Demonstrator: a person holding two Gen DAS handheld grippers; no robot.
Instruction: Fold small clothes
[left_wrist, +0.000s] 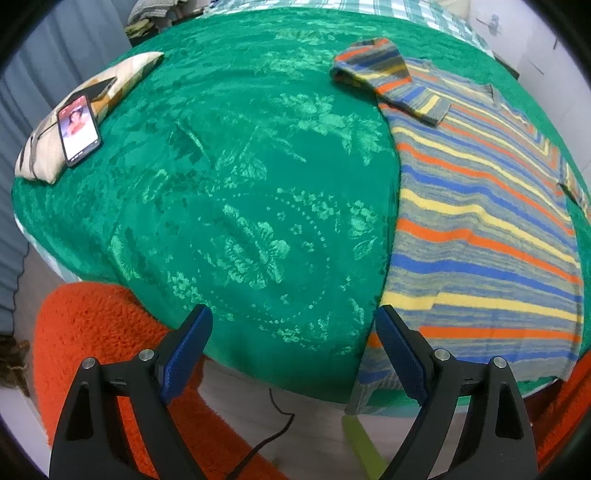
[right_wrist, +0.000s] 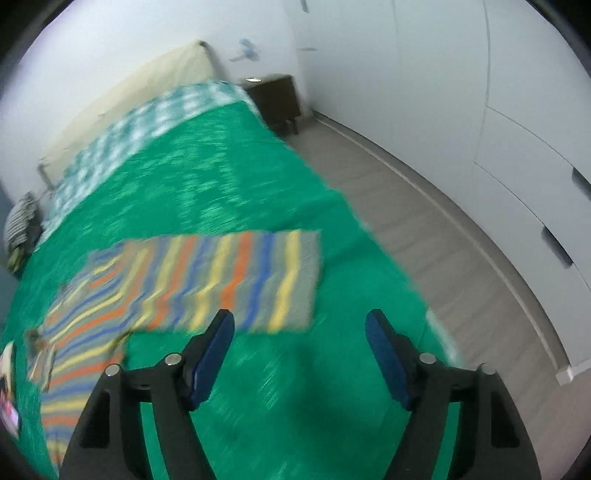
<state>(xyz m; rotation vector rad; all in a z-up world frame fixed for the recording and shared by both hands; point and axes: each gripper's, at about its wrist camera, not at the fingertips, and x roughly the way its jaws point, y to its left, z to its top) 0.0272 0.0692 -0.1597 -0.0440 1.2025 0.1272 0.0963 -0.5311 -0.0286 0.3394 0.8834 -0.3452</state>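
Note:
A small striped knit sweater (left_wrist: 480, 206), in orange, blue, yellow and grey, lies flat on the green bedspread (left_wrist: 240, 184). One sleeve is folded in across its chest, and its hem hangs a little over the near bed edge. My left gripper (left_wrist: 293, 321) is open and empty above that edge, its right finger beside the sweater's hem corner. In the blurred right wrist view the sweater (right_wrist: 207, 280) lies ahead and to the left. My right gripper (right_wrist: 299, 325) is open and empty above the bedspread (right_wrist: 221, 177).
A phone (left_wrist: 79, 129) with a lit screen rests on a patterned pillow (left_wrist: 59, 122) at the bed's far left. An orange shaggy rug (left_wrist: 92, 332) and a black cable (left_wrist: 273, 424) lie on the floor. A dark nightstand (right_wrist: 275, 98) and white wardrobe (right_wrist: 517, 147) stand beyond the bed.

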